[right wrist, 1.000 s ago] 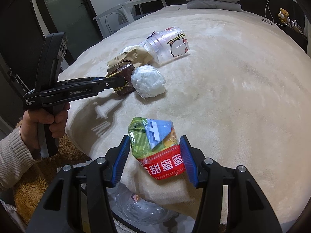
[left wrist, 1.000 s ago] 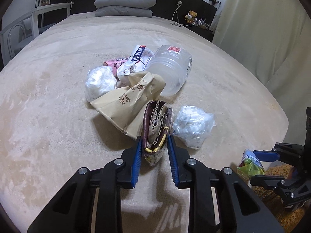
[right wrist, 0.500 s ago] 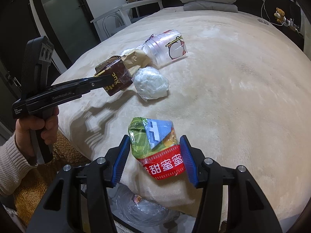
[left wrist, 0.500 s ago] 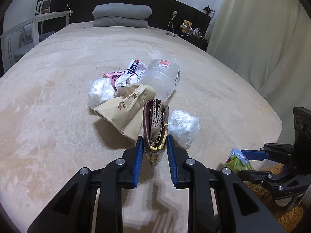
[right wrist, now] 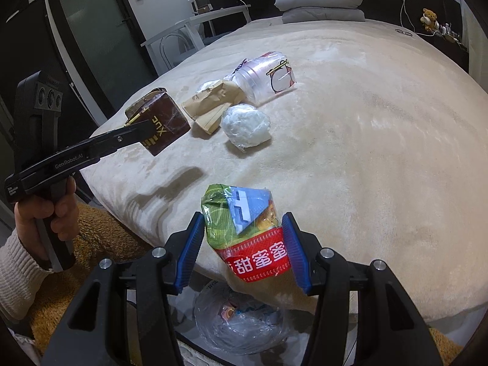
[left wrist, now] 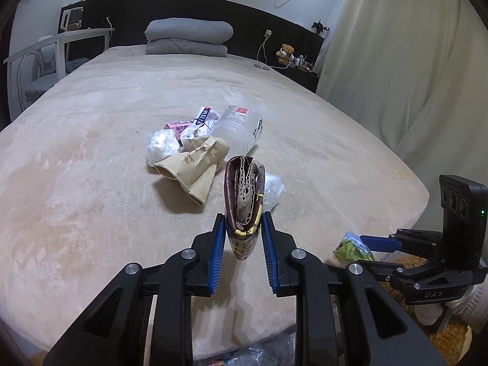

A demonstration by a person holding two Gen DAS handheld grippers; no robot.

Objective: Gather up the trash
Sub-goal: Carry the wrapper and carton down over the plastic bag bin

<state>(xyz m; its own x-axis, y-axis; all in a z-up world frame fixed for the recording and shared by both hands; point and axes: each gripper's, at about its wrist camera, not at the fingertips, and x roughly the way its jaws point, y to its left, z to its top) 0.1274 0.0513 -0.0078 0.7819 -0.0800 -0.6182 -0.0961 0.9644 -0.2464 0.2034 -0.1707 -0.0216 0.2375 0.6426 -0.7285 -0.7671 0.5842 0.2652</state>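
Beige plush covers the bed [left wrist: 91, 183], where the trash pile [left wrist: 201, 149] lies mid-bed. At the bed's near edge waits a clear trash bag [right wrist: 241, 320], so both loads hang there. The right hand-held gripper [right wrist: 244, 238] clamps a snack packet [right wrist: 244, 228]. The left hand-held gripper [left wrist: 242, 244] pinches a brown box [left wrist: 244, 201], now lifted further off the bed than before.

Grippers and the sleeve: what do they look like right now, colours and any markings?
Both are black handheld tools with angular arms, silver bolts and ribbed blue pads. The left gripper has white GenRobot.AI lettering along its arm and a boxy black head with three round lenses. The right gripper carries the same head, with a small green light and embossed letters on its body. The person's sleeve is cream ribbed knit.
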